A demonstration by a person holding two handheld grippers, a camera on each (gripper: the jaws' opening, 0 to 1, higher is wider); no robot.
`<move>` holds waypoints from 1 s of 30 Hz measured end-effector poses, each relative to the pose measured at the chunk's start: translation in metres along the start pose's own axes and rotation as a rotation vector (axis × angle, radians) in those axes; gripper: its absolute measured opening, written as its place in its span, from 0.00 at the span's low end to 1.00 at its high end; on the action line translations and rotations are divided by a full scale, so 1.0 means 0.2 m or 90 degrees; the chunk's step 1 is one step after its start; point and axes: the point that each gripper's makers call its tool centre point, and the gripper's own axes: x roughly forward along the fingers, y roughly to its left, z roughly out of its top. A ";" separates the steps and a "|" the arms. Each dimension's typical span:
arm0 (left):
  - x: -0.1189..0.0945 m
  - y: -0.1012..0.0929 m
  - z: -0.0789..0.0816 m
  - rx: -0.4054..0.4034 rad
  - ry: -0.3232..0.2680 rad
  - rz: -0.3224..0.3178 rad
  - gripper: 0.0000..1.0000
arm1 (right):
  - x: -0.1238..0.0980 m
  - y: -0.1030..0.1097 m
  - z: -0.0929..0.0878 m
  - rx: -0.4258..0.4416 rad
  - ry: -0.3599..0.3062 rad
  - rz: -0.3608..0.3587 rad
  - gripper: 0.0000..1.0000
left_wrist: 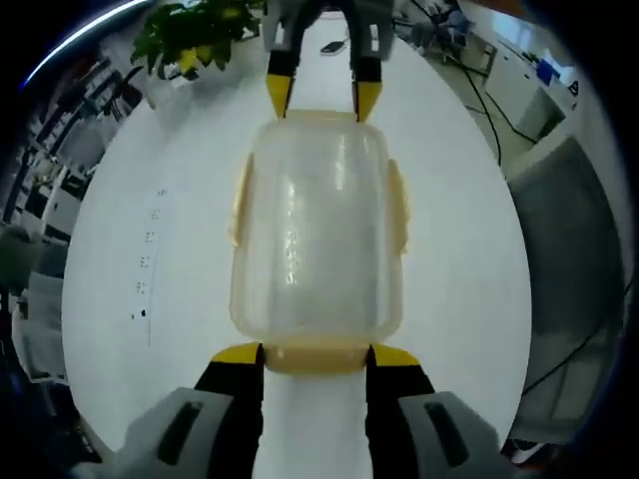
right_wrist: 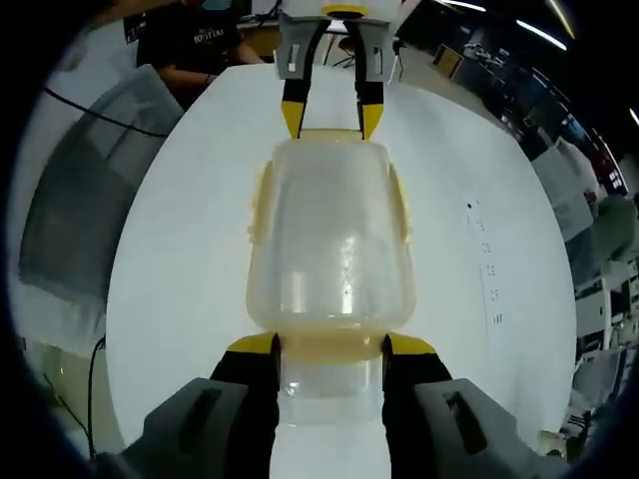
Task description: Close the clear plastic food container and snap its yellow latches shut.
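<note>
Both grippers, the left gripper (left_wrist: 315, 356) and right gripper (right_wrist: 329, 346), are spread astride opposite end latches of the container (left_wrist: 318, 239) (lid seated), so uneven pressing could skid it across the table (left_wrist: 459, 269).

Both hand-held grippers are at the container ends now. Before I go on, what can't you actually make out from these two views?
- End latches: in the left gripper view the left hand-held gripper straddles the near end of the container, as the right hand-held gripper does in the right gripper view; whether they are snapped is unclear.
- Side latches: seen edge-on, state unclear.
- Lid seating: glare and cloudy plastic hide the seam.
- Table markings: too small to read.
</note>
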 end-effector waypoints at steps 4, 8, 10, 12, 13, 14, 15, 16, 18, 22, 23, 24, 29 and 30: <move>0.04 0.01 0.09 -0.005 -0.003 -0.006 0.34 | -0.04 -0.01 -0.08 -0.001 -0.001 0.001 0.37; 0.08 0.03 0.17 -0.002 -0.002 -0.007 0.34 | -0.06 -0.05 -0.17 -0.001 0.004 -0.001 0.37; 0.10 0.03 0.21 0.000 -0.002 -0.008 0.34 | -0.08 -0.06 -0.21 0.001 0.005 -0.003 0.37; 0.11 0.03 0.24 0.001 -0.002 -0.009 0.34 | -0.08 -0.06 -0.25 0.005 0.006 -0.003 0.37; 0.12 0.03 0.26 0.000 -0.003 -0.010 0.34 | -0.09 -0.06 -0.27 0.004 0.008 -0.004 0.37; 0.13 0.03 0.28 0.000 -0.003 -0.012 0.34 | -0.09 -0.06 -0.28 0.004 0.008 -0.004 0.37; 0.13 0.03 0.29 0.001 -0.003 -0.013 0.34 | -0.09 -0.06 -0.30 0.006 0.009 -0.003 0.37; 0.14 0.04 0.30 0.003 -0.002 -0.014 0.34 | -0.09 -0.06 -0.31 0.007 0.009 -0.003 0.37; 0.16 0.04 0.32 0.006 0.001 -0.019 0.34 | -0.09 -0.06 -0.34 0.011 0.010 0.001 0.37; 0.18 0.05 0.33 0.006 0.012 -0.025 0.34 | -0.08 -0.06 -0.36 0.013 0.005 0.008 0.37; 0.19 0.05 0.33 0.007 0.014 -0.026 0.34 | -0.08 -0.08 -0.37 0.014 0.004 0.010 0.37; 0.19 0.04 0.32 0.007 0.016 -0.028 0.34 | -0.07 -0.09 -0.37 0.015 0.003 0.013 0.37; 0.21 0.04 0.35 -0.004 0.006 -0.034 0.33 | -0.04 -0.08 -0.37 0.012 -0.003 0.019 0.37; 0.22 0.04 0.34 -0.008 0.016 -0.038 0.33 | -0.03 -0.08 -0.38 0.022 0.001 0.023 0.37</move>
